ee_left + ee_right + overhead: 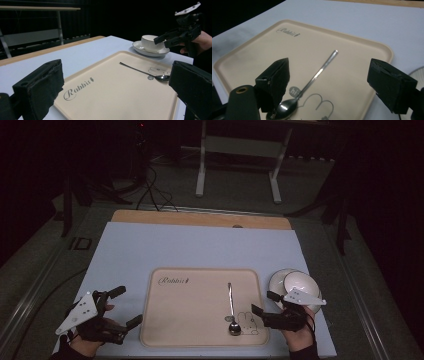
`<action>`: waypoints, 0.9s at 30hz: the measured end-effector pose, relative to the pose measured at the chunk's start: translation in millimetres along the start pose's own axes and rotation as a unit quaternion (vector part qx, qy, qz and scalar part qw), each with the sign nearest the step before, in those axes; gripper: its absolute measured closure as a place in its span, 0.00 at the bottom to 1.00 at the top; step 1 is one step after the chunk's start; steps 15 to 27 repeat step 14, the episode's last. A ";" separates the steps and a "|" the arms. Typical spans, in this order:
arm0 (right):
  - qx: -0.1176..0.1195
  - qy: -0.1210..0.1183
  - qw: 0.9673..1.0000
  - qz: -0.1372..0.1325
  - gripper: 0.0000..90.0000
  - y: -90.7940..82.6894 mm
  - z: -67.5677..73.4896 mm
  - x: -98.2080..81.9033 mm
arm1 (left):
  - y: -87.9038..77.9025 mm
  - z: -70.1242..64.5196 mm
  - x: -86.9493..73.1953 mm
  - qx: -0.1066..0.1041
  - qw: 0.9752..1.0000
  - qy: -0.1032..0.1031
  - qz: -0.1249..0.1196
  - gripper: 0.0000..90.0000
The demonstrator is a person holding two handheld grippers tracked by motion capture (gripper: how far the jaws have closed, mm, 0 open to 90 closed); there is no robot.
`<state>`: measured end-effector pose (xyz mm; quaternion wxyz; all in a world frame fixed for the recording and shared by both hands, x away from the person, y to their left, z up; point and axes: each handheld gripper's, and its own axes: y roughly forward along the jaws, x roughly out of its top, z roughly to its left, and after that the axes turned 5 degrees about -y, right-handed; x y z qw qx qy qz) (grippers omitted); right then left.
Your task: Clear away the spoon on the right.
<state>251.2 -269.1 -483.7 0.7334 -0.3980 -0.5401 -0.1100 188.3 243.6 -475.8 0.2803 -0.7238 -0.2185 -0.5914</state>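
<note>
A beige tray printed "Rabbit" lies on the pale blue table top. On its right half rests a metal spoon, bowl toward me beside a rabbit drawing. A white cup stands on a saucer just right of the tray. My left gripper is open at the tray's left edge with nothing between its jaws. My right gripper is open at the tray's right edge, in front of the cup. In the right gripper view the spoon lies between the open jaws and a little beyond them.
A bare wooden strip runs along the table's far edge. Beyond it are a white table frame and cables on the dark floor. The left gripper view shows the tray, spoon, cup and the other gripper.
</note>
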 end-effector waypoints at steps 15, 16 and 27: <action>-0.015 0.007 1.000 0.022 0.20 6.3 -8.5 -11.4 | 0.1 0.2 0.0 -0.004 1.000 -0.001 0.000 0.00; -0.015 0.007 1.000 0.022 0.20 6.3 -8.5 -11.4 | 0.1 0.2 0.0 -0.004 1.000 -0.001 0.000 0.00; -0.015 0.007 1.000 0.022 0.20 6.3 -8.5 -11.4 | 0.1 0.2 0.0 -0.004 1.000 -0.001 0.000 0.00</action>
